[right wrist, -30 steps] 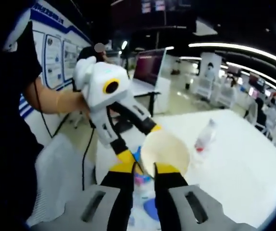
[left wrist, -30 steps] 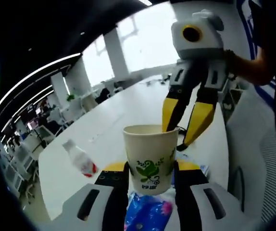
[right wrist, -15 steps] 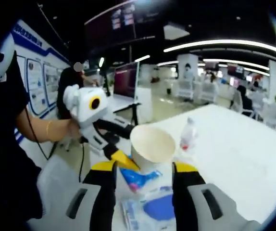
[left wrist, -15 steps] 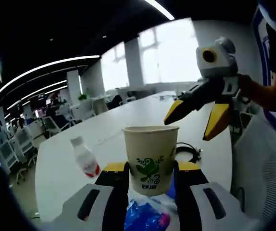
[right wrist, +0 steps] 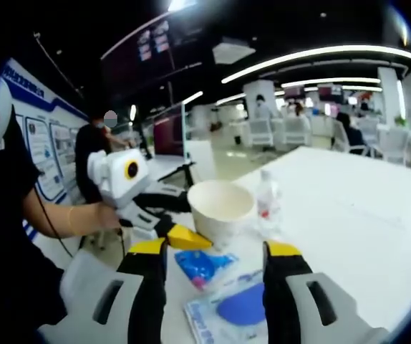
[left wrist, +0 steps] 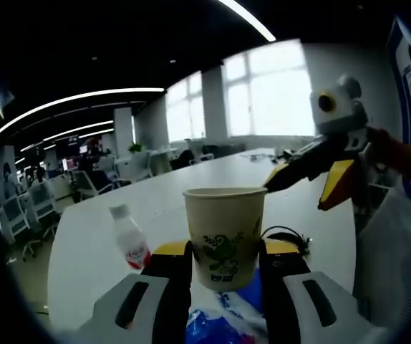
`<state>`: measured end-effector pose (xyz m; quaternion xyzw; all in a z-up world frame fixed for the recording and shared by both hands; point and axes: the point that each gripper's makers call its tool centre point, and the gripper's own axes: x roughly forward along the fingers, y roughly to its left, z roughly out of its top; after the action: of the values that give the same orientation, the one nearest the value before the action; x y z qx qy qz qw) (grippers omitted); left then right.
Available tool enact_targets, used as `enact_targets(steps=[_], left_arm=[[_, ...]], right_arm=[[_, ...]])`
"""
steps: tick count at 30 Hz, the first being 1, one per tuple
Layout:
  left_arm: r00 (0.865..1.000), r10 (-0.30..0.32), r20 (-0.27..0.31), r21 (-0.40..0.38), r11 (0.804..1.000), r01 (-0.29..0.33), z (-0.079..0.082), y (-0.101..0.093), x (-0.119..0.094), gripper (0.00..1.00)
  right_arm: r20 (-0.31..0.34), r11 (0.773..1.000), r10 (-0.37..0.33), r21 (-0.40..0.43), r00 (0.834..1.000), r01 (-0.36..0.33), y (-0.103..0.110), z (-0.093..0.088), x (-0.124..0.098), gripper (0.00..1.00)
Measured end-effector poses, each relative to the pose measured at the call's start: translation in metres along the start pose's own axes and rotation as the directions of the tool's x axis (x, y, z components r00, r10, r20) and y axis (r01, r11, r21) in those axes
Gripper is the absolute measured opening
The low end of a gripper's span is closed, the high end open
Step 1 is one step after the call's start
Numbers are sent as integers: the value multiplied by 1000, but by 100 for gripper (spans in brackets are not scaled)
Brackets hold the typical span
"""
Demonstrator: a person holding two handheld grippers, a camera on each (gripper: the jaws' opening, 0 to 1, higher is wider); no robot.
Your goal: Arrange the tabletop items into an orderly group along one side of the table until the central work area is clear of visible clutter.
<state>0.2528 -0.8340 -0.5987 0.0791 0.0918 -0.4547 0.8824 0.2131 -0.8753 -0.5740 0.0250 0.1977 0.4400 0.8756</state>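
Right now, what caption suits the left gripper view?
Left gripper holds a paper cup above the white table, bottle nearby.

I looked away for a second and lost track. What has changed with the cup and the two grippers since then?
The right gripper pulled out of the paper cup, opened and backed off. The left gripper stays shut on the cup. The small bottle and blue packets lie on the table as before.

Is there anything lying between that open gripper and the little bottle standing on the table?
Yes. In the right gripper view, the paper cup, held by the left gripper, sits between the open right gripper and the small bottle. Blue packets lie on the table below.
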Motion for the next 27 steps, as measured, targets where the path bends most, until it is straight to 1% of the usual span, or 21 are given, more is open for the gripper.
enact_targets(steps=[7, 10, 14, 19, 24, 27], left_arm=[[998, 6, 61, 2, 1000, -6, 5, 2, 13, 34], [998, 10, 67, -1, 1000, -10, 4, 4, 18, 34], [998, 16, 67, -15, 1000, -15, 0, 9, 25, 35], [997, 25, 67, -28, 999, -23, -7, 15, 34, 35], [996, 34, 79, -31, 999, -31, -12, 21, 45, 35], [997, 36, 72, -33, 999, -33, -16, 25, 51, 35]], right_arm=[[49, 998, -7, 60, 999, 4, -14, 3, 7, 50], [76, 997, 0, 78, 997, -6, -18, 6, 11, 50], [90, 995, -2, 97, 996, -7, -27, 6, 19, 49], [83, 995, -9, 101, 997, 0, -39, 3, 31, 49], [69, 996, -8, 92, 998, 2, -48, -2, 43, 48], [59, 996, -13, 91, 998, 7, -54, -5, 49, 47]])
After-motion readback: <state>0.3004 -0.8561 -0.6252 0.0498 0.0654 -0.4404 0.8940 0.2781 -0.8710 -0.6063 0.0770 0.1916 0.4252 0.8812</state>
